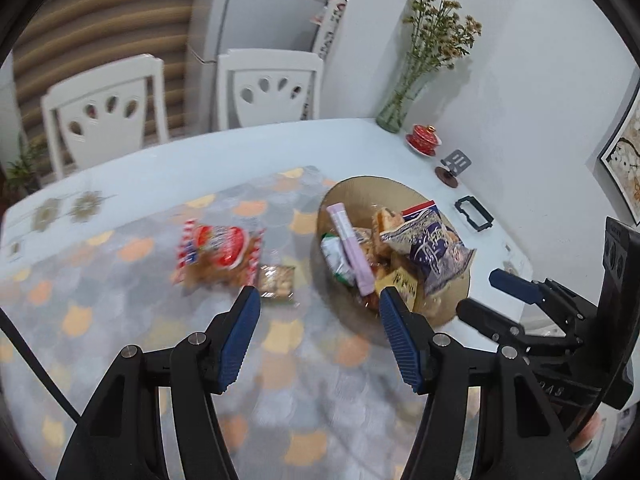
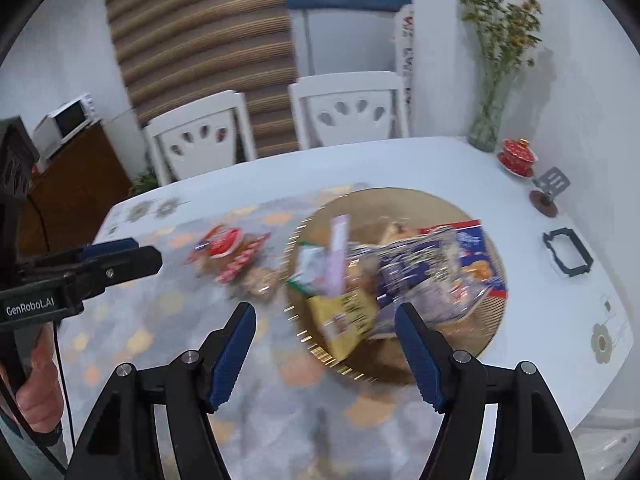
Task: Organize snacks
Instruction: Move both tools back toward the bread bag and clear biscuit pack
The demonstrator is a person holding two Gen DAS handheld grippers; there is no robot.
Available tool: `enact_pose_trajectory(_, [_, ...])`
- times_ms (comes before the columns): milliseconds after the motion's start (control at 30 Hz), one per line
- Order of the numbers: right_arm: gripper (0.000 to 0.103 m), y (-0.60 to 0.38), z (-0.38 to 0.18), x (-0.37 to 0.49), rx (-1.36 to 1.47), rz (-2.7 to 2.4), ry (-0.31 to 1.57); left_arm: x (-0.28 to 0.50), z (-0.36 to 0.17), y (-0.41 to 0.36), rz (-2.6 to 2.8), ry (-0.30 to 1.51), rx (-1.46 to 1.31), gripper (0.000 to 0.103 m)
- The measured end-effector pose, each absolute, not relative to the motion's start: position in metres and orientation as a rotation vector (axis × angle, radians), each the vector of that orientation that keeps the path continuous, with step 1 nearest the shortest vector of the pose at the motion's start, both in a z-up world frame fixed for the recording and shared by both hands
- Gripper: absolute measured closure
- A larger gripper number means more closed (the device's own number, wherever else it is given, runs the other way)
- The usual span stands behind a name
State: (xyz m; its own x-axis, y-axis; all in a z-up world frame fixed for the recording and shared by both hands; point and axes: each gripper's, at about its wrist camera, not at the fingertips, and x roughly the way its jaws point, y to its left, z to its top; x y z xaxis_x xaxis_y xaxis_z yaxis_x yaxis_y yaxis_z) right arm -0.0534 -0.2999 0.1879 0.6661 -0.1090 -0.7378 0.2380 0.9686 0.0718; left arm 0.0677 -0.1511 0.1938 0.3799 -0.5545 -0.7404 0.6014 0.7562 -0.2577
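Red-striped snack bag (image 1: 218, 254) lies on the table mat, left of the snack-filled bowl (image 1: 460, 292), its long side running across. Left gripper (image 1: 316, 316) hangs nearer, released and empty; right gripper (image 2: 326, 344) hangs over the bowl, released too.

Two white wooden chairs with petal-shaped cutouts (image 2: 344, 108) stand behind the white counter (image 2: 400, 164). Plain white walls (image 1: 520, 80) meet a brown striped roller blind (image 2: 208, 36). A white microwave (image 2: 66, 120) sits on a dark wooden cabinet (image 2: 72, 176).
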Motion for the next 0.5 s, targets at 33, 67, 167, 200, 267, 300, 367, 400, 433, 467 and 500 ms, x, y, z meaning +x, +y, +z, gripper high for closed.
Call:
enact_pose_trajectory(33, [0.033, -0.291, 0.190, -0.058, 0.164, -0.173, 0.816, 0.057, 0.201, -0.141, -0.717, 0.910, 0.063, 0.043])
enact_pose_trajectory(67, [0.033, -0.283, 0.192, -0.064, 0.160, -0.151, 0.813, 0.050, 0.206, -0.134, -0.702, 0.900, 0.067, 0.043])
enact_pose_trajectory(167, [0.032, -0.257, 0.196, -0.079, 0.151, -0.096, 0.805, 0.028, 0.218, -0.111, -0.626, 0.874, 0.081, 0.043])
enact_pose_trajectory(200, [0.029, -0.249, 0.196, -0.083, 0.153, -0.073, 0.803, 0.023, 0.220, -0.103, -0.608, 0.874, 0.085, 0.043])
enact_pose_trajectory(267, [0.027, -0.233, 0.192, -0.089, 0.161, -0.037, 0.805, 0.020, 0.219, -0.089, -0.575, 0.877, 0.083, 0.043])
enact_pose_trajectory(300, [0.027, -0.228, 0.190, -0.089, 0.165, -0.031, 0.812, 0.020, 0.219, -0.085, -0.565, 0.880, 0.079, 0.043])
enact_pose_trajectory(367, [0.027, -0.216, 0.182, -0.088, 0.178, -0.015, 0.833, 0.023, 0.214, -0.072, -0.541, 0.894, 0.064, 0.043])
enact_pose_trajectory(400, [0.027, -0.213, 0.179, -0.086, 0.182, -0.007, 0.843, 0.024, 0.212, -0.067, -0.533, 0.900, 0.058, 0.043])
enact_pose_trajectory(433, [0.027, -0.210, 0.176, -0.084, 0.183, -0.001, 0.851, 0.027, 0.208, -0.062, -0.523, 0.912, 0.050, 0.043])
enact_pose_trajectory(467, [0.027, -0.206, 0.173, -0.082, 0.183, 0.000, 0.858, 0.030, 0.206, -0.058, -0.523, 0.919, 0.047, 0.043])
enact_pose_trajectory(500, [0.027, -0.202, 0.169, -0.080, 0.182, -0.003, 0.866, 0.034, 0.203, -0.056, -0.528, 0.928, 0.047, 0.043])
